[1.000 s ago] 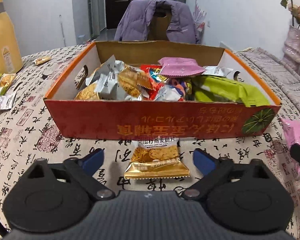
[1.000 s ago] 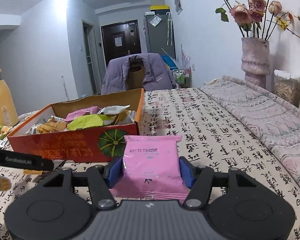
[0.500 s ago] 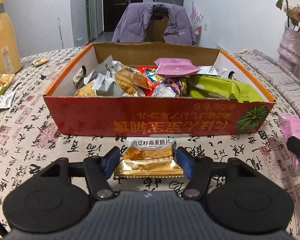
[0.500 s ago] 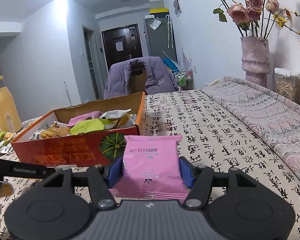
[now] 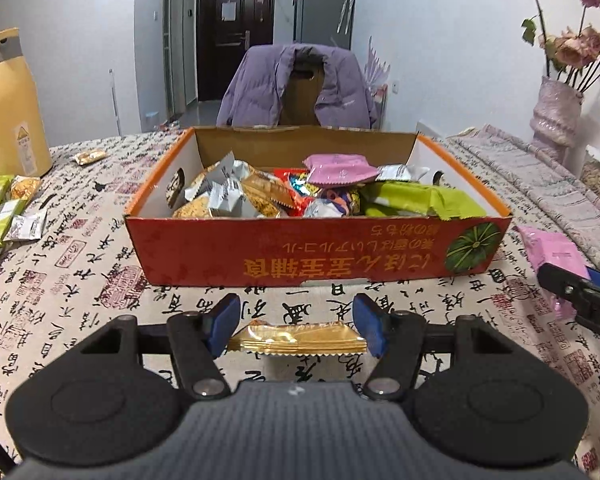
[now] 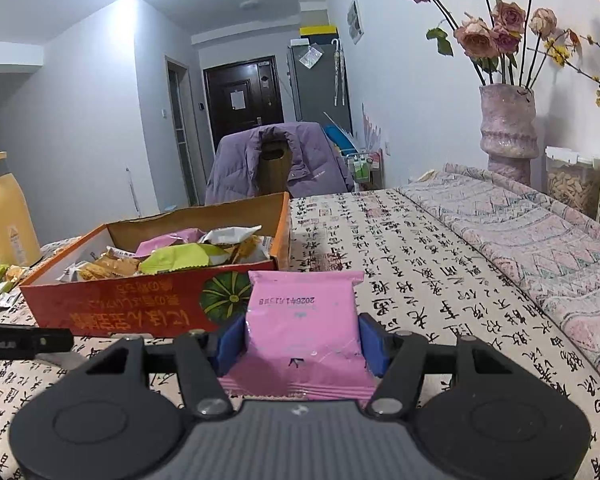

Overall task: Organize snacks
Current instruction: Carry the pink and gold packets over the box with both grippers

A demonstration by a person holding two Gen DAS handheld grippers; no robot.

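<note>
We hold the left claw point(image 5: 296, 330) clamped on a gold-wrapped snack packet point(image 5: 298, 339); its blue pads press the packet's two ends, and the packet hangs level between them, lifted off the cloth. The jaws have just been closing, and the packet is what sits between them. Straight ahead of this claw stands the red cardboard box point(image 5: 260, 252), its near wall close in front of the fingertips, set toward the middle of the counter point(image 5: 80, 280), which is covered by a cloth printed with black characters. The box is already heaped with snacks: silver packets at its left, a pink packet point(image 5: 340, 169) on top near the middle, green wrappers point(image 5: 416, 200) along its right side.

Our right claw point(image 6: 302, 340) grips a pink snack packet point(image 6: 304, 320), pads tight on both of its sides, the packet standing up between them with its printed date facing the camera. It sits just off the box's near right corner, the one with the green pumpkin picture point(image 6: 224, 294). In the left view the same claw shows at the right edge with its pink packet.

Toward the counter's left edge lie loose green and silver snack packets point(image 5: 4, 212) beside a yellow bottle point(image 5: 8, 108). One small gold packet point(image 5: 90, 157) lies alone near the far left corner. A pinkish vase of dried roses point(image 6: 508, 124) stands at the far right, and a chair draped with a purple jacket point(image 5: 296, 88) is behind the far edge.
</note>
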